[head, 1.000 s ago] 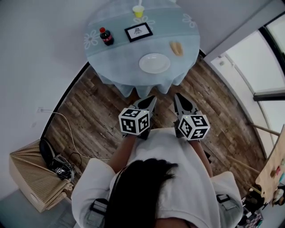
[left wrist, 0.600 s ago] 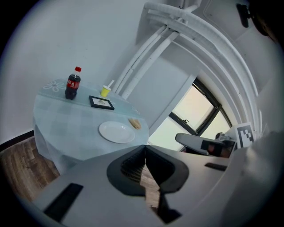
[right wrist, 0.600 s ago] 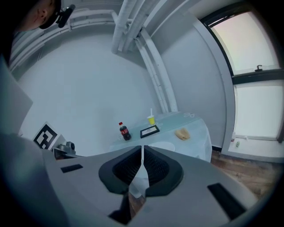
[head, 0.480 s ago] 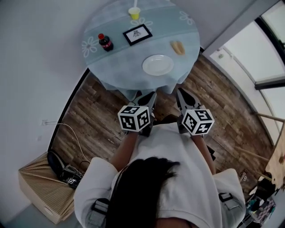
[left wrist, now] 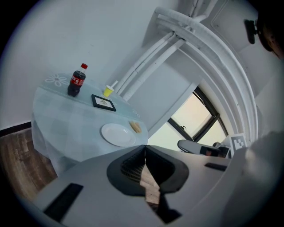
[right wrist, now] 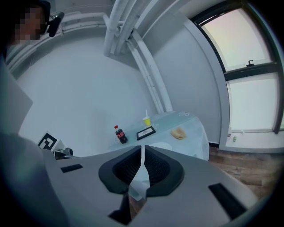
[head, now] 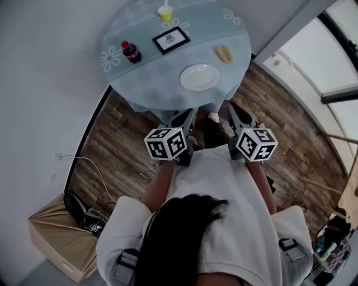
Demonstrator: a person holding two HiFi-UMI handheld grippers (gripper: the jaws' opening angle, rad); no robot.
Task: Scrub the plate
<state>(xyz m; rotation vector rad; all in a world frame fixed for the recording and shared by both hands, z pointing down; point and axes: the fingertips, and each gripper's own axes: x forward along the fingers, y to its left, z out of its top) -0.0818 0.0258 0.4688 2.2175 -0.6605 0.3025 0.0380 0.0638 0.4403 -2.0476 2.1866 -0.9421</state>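
White plate [head: 199, 77] on blue-clothed surface [head: 151, 72]: stiff, probably slippery, breakable, best steadied by rim; left claw [head: 188, 113] and right claw [head: 234, 109] both pressed together, empty, well short

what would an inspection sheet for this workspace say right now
surface: round table under a pale blue cloth with flower prints
job's things: white plate near the table's near edge, bare; tan sponge-like pad lies apart from it
clutter: cola bottle, framed card, yellow cup with a straw
grippers: left tongs and right tongs both shut, empty, held short of the table
cables: one cable on the floor by the wall, leading to black gear on a cardboard box
surroundings: wood floor, white wall, windows
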